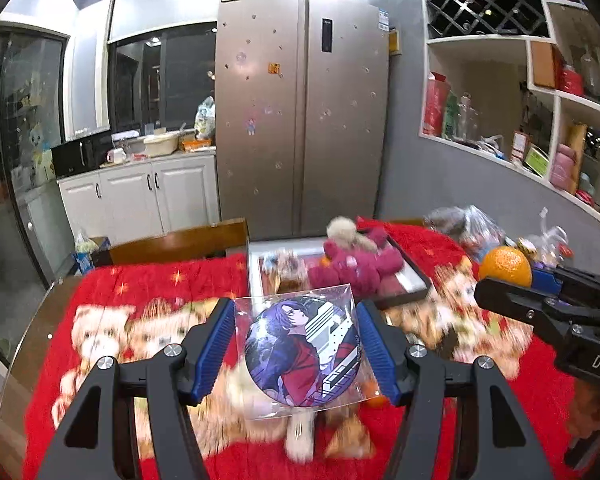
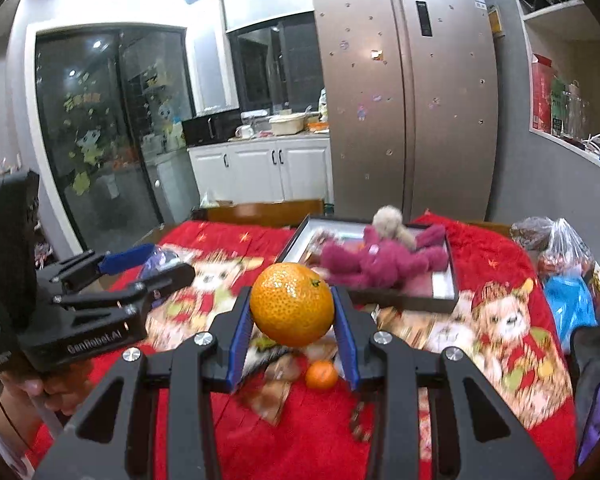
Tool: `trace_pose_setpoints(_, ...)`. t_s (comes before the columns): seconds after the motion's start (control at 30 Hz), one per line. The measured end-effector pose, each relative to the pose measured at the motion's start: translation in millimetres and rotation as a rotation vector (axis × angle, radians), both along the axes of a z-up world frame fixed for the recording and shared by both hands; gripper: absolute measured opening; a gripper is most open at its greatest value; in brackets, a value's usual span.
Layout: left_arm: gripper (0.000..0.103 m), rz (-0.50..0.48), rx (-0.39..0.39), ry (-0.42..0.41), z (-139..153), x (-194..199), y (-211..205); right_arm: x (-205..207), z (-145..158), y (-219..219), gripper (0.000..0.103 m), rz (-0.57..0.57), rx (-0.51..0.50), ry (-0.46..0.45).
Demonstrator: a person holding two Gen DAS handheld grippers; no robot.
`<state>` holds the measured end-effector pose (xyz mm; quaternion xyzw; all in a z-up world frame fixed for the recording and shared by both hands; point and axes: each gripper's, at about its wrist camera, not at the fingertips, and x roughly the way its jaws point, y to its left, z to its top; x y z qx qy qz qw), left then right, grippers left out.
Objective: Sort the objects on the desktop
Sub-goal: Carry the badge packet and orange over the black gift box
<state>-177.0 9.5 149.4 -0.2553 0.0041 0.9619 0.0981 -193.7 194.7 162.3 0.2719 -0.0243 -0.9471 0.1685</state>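
Note:
My left gripper (image 1: 296, 344) is shut on a round anime badge (image 1: 302, 350) in a clear sleeve, held above the red tablecloth (image 1: 148, 284). My right gripper (image 2: 292, 318) is shut on a large orange (image 2: 292, 304), lifted off the table; the same orange (image 1: 505, 266) shows at the right of the left wrist view. A black-framed tray (image 2: 446, 300) at the back holds a magenta plush toy (image 2: 374, 262) and small items. A small orange (image 2: 321, 375) lies on the cloth below the right gripper. The left gripper (image 2: 156, 264) also appears at the left of the right wrist view.
Snack packets (image 2: 274, 380) lie on the cloth under the grippers. Plastic bags (image 2: 562, 264) of goods crowd the table's right side. A wooden chair back (image 1: 180, 240) stands beyond the far edge, with a steel fridge (image 1: 300, 120) behind. A hand (image 2: 52, 384) grips the left tool.

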Motion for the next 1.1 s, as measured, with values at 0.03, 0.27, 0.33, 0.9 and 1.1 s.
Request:
trace_pose_setpoints(0.03,0.064,-0.013,0.015,-0.005,2.8,-14.4,5.0,-12.1,2.2,4.8,0.039,-0.009,-0.008,0.002)
trace_pose_setpoints(0.27,0.064,-0.046,0.052,-0.044,-6.3,-104.3,40.5,-102.0,2.8,37.0,0.039,-0.058,-0.063,-0.007)
trace_pose_setpoints(0.33,0.064,-0.073,0.051,-0.057,-16.9,-132.5,55.1,-130.9,-3.7,45.8,0.039,-0.082,-0.064,-0.007)
trace_pose_setpoints(0.9,0.064,0.045,0.016,-0.208,-111.1,-267.8,81.5,-297.3,-116.9,110.2,0.039,-0.183,-0.074,-0.181)
trace_pose_setpoints(1.1,0.064,0.062,-0.013,-0.217,-116.4,-269.0,87.2,-312.8,-151.7,121.1,0.039,-0.198,-0.122,-0.259)
